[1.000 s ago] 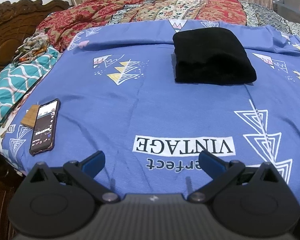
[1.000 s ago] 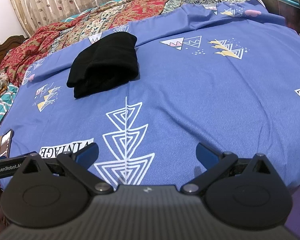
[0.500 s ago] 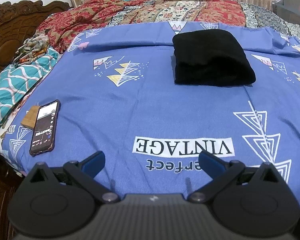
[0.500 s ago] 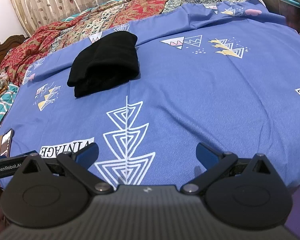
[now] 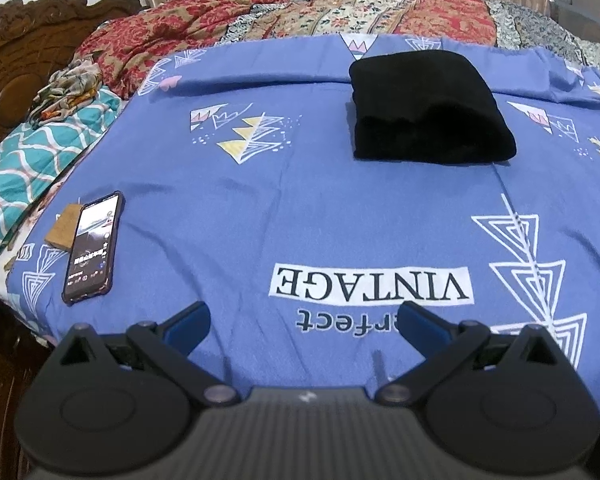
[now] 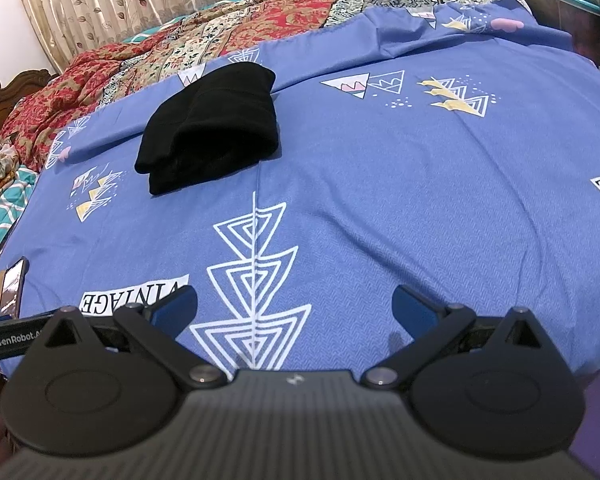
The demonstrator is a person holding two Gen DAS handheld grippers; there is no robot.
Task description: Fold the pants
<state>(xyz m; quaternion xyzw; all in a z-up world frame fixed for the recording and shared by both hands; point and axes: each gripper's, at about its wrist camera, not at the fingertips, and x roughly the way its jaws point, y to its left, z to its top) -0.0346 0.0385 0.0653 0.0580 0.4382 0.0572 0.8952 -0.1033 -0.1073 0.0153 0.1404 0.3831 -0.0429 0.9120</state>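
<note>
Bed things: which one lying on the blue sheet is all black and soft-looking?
The folded pants, far up the blue sheet. The phone is flat with a lit screen; the tag beside it is brown.

The black pants [image 5: 428,108] sit a touch lower in the left-wrist view (barely any shift).

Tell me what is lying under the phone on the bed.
The phone lies on the blue bedsheet, with its upper left edge overlapping a small brown card-like piece. How much of that piece runs beneath the phone is hidden, and so is anything else under it.
</note>
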